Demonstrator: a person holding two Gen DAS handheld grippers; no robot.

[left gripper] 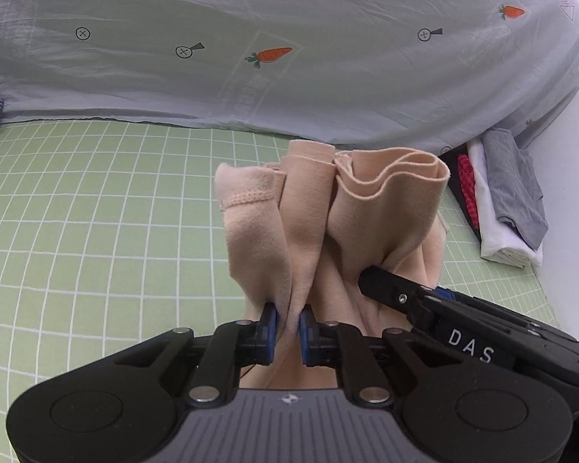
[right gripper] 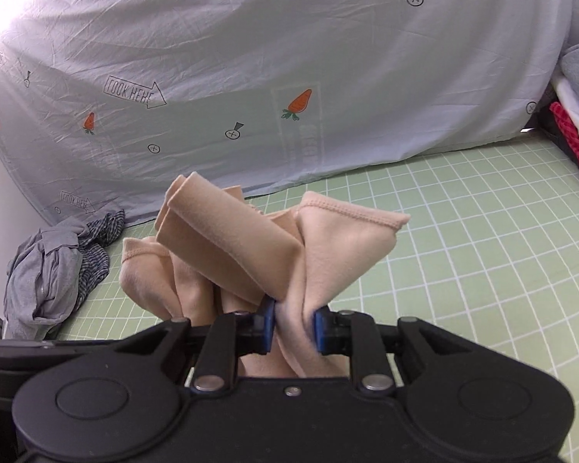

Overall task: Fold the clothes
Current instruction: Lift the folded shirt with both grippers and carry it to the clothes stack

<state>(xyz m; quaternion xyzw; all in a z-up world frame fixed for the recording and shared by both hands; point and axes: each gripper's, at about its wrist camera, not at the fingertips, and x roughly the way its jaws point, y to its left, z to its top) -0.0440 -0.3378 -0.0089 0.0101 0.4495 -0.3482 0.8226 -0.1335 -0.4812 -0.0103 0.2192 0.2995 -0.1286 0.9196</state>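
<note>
A peach-coloured garment (left gripper: 320, 212) is bunched up and held above the green grid mat (left gripper: 96, 212). My left gripper (left gripper: 288, 326) is shut on a fold of it at its lower left. The right gripper (left gripper: 370, 277) shows in the left wrist view, coming in from the right and pinching the cloth beside mine. In the right wrist view the right gripper (right gripper: 295, 322) is shut on the same peach garment (right gripper: 251, 243), whose hemmed edges stick up in front of the camera. The cloth below both grippers is hidden.
A pile of folded clothes (left gripper: 509, 196), grey, white and red, lies at the mat's right edge; it also shows in the right wrist view (right gripper: 575, 115). A crumpled grey and checked heap (right gripper: 58, 266) lies at the left. A carrot-print sheet (right gripper: 289, 77) hangs behind the mat (right gripper: 463, 231).
</note>
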